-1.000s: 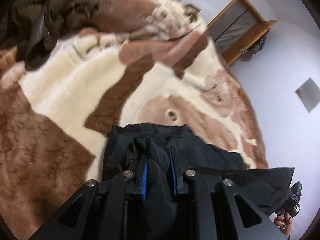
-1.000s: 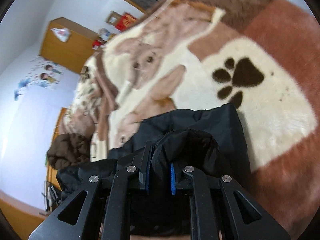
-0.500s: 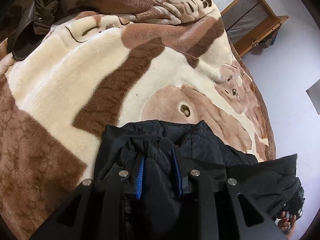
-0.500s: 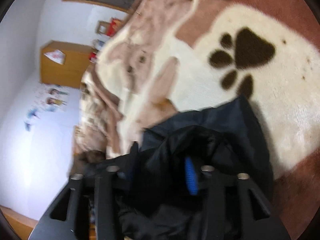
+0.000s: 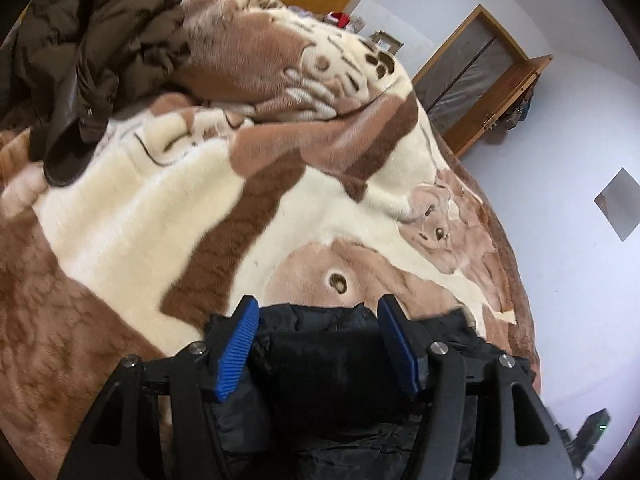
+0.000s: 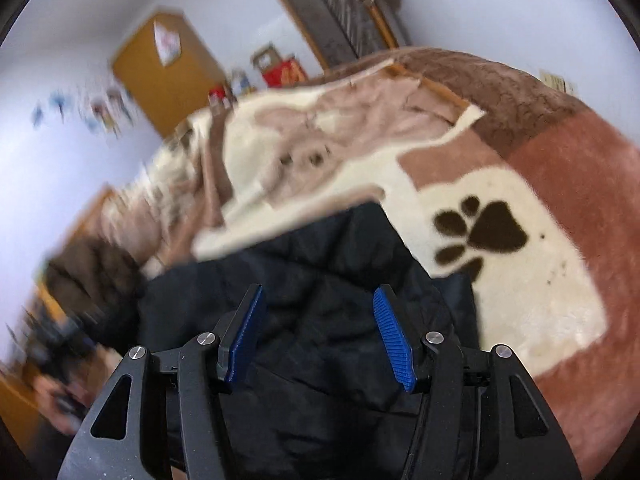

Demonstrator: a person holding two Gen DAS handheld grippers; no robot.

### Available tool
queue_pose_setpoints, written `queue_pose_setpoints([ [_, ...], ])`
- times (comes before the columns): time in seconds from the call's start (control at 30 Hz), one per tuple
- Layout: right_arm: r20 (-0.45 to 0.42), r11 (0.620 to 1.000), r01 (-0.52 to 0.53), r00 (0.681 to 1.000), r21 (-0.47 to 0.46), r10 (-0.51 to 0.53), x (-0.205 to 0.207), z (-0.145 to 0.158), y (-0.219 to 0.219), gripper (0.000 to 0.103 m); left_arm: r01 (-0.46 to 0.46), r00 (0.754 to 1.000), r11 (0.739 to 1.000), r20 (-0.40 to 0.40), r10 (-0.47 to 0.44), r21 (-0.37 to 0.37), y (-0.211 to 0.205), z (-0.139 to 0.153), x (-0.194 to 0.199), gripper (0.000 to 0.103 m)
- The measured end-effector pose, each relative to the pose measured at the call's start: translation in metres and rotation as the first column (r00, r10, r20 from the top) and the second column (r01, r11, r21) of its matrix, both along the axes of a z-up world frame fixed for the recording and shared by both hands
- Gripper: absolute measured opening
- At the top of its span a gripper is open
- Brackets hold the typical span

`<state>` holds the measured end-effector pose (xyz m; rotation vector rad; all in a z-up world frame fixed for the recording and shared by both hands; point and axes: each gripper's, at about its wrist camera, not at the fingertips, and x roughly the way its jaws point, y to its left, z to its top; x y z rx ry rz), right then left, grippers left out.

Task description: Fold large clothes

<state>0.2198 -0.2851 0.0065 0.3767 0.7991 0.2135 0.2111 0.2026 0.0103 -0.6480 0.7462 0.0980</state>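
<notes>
A black padded jacket (image 5: 320,356) lies bunched on the plush brown and cream blanket (image 5: 160,216) of a bed. My left gripper (image 5: 316,320) is open, its blue pads (image 5: 240,340) spread on either side of a fold of the jacket, not pinching it. In the right wrist view the jacket (image 6: 320,264) lies spread below my right gripper (image 6: 318,312), which is open too, pads (image 6: 390,332) apart above the cloth.
A dark brown coat (image 5: 92,40) is heaped at the blanket's far left and shows blurred in the right wrist view (image 6: 88,276). A wooden wardrobe (image 6: 168,76) and a doorway (image 5: 472,68) stand by the white walls. A paw print pattern (image 6: 480,232) marks the blanket.
Both grippers were shut on folds of the black jacket; both have opened and let it go. The jacket now rests on the blanket.
</notes>
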Motion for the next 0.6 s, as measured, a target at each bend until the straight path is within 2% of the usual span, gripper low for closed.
queue_pose_setpoints([
  [0.1,-0.002,0.999,-0.03,1.0,-0.023,0.03,-0.005,-0.005,-0.001,0.057,0.032,0.999,0.998,0.041,-0.034,0.054,-0.009,0.013,-0.012,0.065],
  [0.2,0.025,0.994,-0.087,0.996,-0.069,0.089,-0.009,-0.003,0.01,0.057,0.158,0.986,0.984,0.032,-0.161,0.084,-0.038,0.011,-0.017,0.066],
  [0.3,0.058,0.972,-0.193,0.978,-0.133,0.202,-0.015,0.002,0.033,0.057,0.322,0.946,0.94,0.013,-0.325,0.117,-0.084,0.0,-0.017,0.066],
  [0.37,0.04,0.955,-0.236,0.968,-0.181,0.247,-0.012,-0.005,0.048,0.057,0.405,0.912,0.898,-0.006,-0.41,0.174,-0.115,-0.01,-0.013,0.066],
  [0.4,0.016,0.953,-0.235,0.97,-0.19,0.242,-0.006,-0.012,0.051,0.057,0.423,0.904,0.885,-0.022,-0.427,0.196,-0.126,-0.016,-0.009,0.066],
  [0.47,-0.061,0.953,-0.22,0.975,-0.21,0.212,0.016,-0.034,0.052,0.057,0.445,0.895,0.876,-0.058,-0.442,0.186,-0.138,-0.031,0.006,0.066],
  [0.53,-0.091,0.946,-0.206,0.978,-0.25,0.189,0.033,-0.046,0.05,0.057,0.421,0.907,0.881,-0.123,-0.403,0.215,-0.139,-0.048,0.026,0.065],
  [0.6,-0.09,0.945,-0.197,0.98,-0.262,0.179,0.039,-0.042,0.048,0.057,0.386,0.921,0.895,-0.144,-0.361,0.222,-0.132,-0.051,0.039,0.065],
])
